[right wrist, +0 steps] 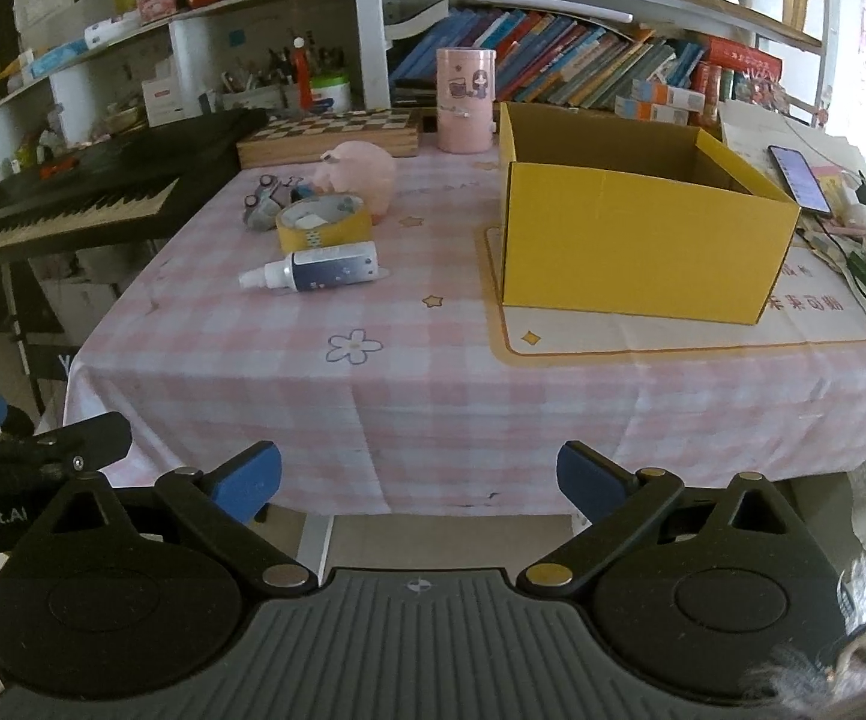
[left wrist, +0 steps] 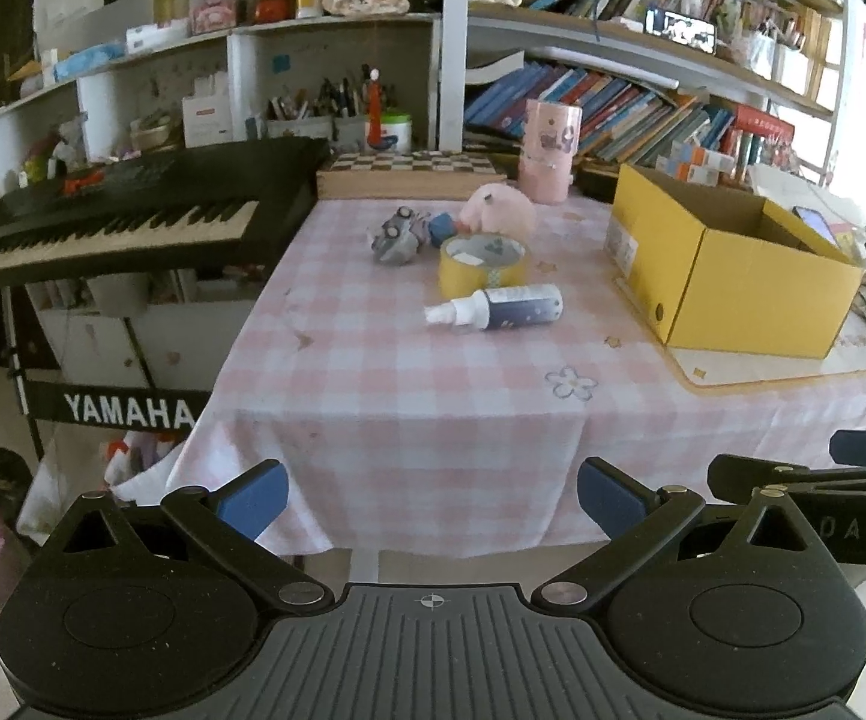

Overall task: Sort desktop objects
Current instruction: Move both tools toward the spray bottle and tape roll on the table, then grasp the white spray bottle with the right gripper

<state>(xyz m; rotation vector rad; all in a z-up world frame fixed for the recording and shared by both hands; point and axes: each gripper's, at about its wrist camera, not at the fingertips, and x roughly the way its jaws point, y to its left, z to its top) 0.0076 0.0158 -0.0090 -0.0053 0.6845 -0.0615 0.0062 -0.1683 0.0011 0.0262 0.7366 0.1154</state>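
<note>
A spray bottle (left wrist: 496, 309) (right wrist: 312, 270) lies on its side on the pink checked tablecloth (left wrist: 433, 396) (right wrist: 445, 372). Behind it stands a yellow tape roll (left wrist: 484, 264) (right wrist: 323, 222), then a pink plush pig (left wrist: 499, 210) (right wrist: 360, 177) and a grey toy car (left wrist: 395, 237) (right wrist: 261, 204). An open yellow cardboard box (left wrist: 727, 276) (right wrist: 637, 240) sits to the right on a mat. My left gripper (left wrist: 431, 501) and right gripper (right wrist: 419, 483) both hover open before the table's near edge, nothing between their blue pads.
A black Yamaha keyboard (left wrist: 126, 216) (right wrist: 72, 198) stands left of the table. A chessboard box (left wrist: 408, 171) and pink canister (left wrist: 547, 150) (right wrist: 464, 99) line the back. A phone (right wrist: 799, 177) and cables lie right of the box. Shelves of books fill the background.
</note>
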